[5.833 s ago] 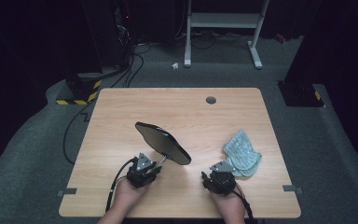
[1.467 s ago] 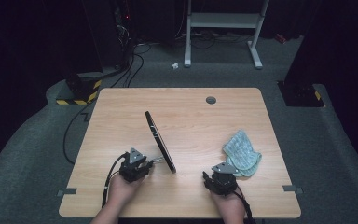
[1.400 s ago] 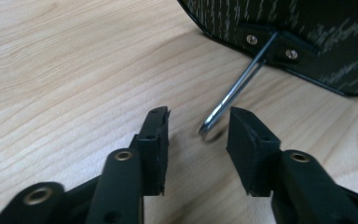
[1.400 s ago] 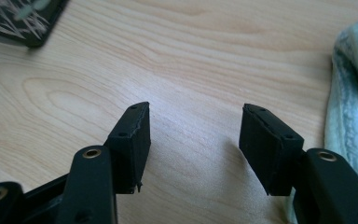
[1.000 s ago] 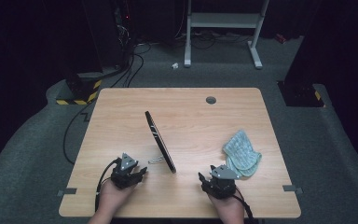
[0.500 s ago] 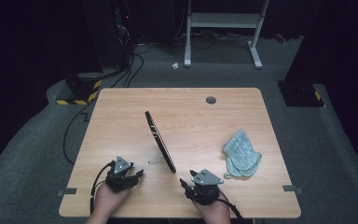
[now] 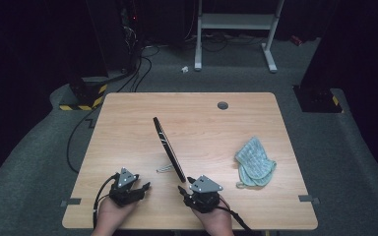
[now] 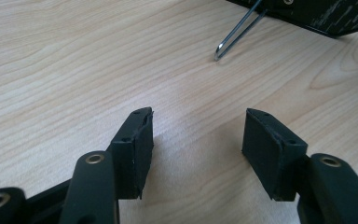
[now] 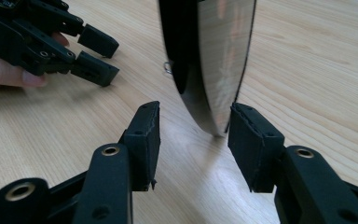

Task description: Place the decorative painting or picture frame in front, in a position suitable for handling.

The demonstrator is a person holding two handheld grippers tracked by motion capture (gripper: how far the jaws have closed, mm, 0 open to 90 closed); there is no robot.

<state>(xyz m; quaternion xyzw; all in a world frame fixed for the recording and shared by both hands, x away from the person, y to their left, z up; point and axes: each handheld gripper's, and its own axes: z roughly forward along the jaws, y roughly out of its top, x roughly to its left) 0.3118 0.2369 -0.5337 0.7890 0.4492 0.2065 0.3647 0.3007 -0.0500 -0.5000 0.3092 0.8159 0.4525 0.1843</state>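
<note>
Left hand-held gripper [image 7: 145,187]: low over the table [image 7: 128,123] at its near edge; jaws apart, just been opening, nothing between them
Right hand-held gripper [image 9: 193,140]: low, aimed at the mirror's near end; jaws apart, just been closing, mirror edge between them, no pad pressing
Count: one mirror [image 7: 169,148], standing on edge mid-table on a wire stand [image 8: 235,30]; one cloth [image 7: 255,162]
Change: right hand slid left from the cloth to the mirror

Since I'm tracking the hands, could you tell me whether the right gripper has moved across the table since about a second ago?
Yes. The right gripper has shifted leftwards, away from the light blue cloth, to the near end of the standing oval black-framed mirror, jaws closing around its edge.
</note>
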